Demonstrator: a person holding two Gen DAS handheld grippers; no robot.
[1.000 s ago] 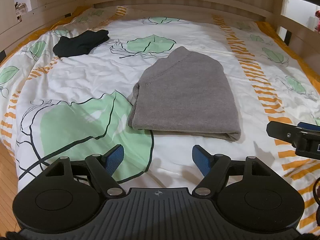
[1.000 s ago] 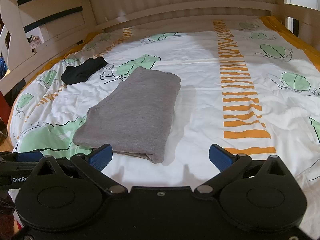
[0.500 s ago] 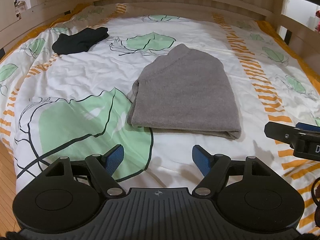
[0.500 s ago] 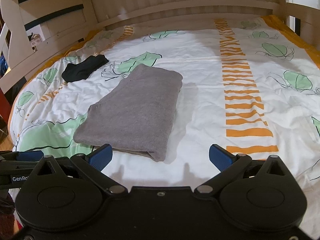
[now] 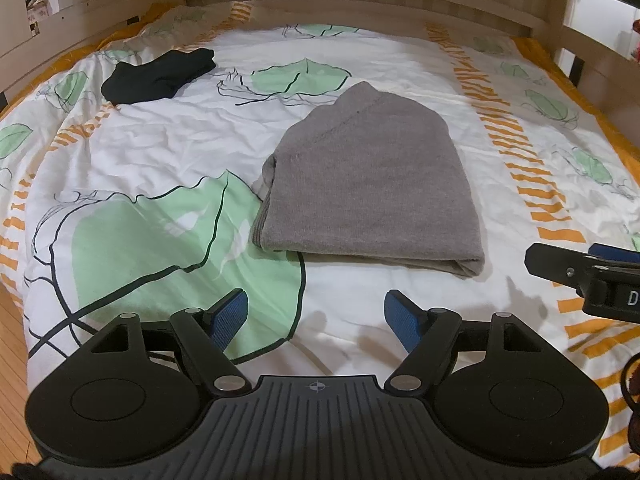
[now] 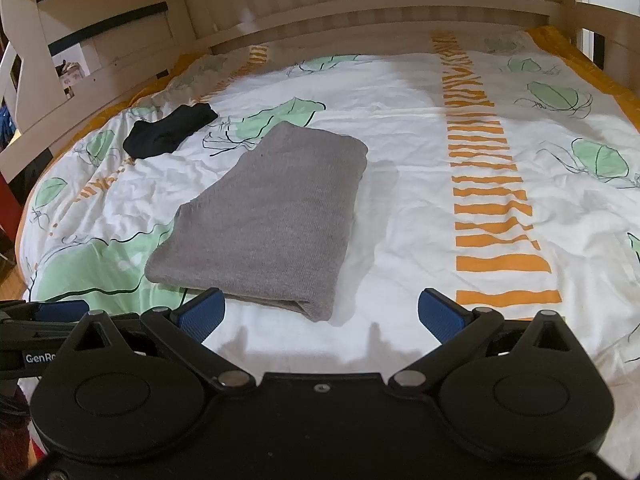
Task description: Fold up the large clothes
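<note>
A grey knit garment lies folded into a compact rectangle in the middle of the bed; it also shows in the right wrist view. My left gripper is open and empty, held above the bedspread just in front of the garment's near edge. My right gripper is open and empty, near the garment's front right corner. The right gripper's fingers show at the right edge of the left wrist view. The left gripper's fingers show at the left edge of the right wrist view.
A folded black garment lies at the far left of the bed, also in the right wrist view. The bedspread is white with green leaves and orange stripes. A wooden bed frame encloses the far side and sides. Wooden floor is at the left.
Both grippers have drawn back slightly and tilted, so the bed appears a little lower in view. The grey garment has not moved. Both grippers stay open.
</note>
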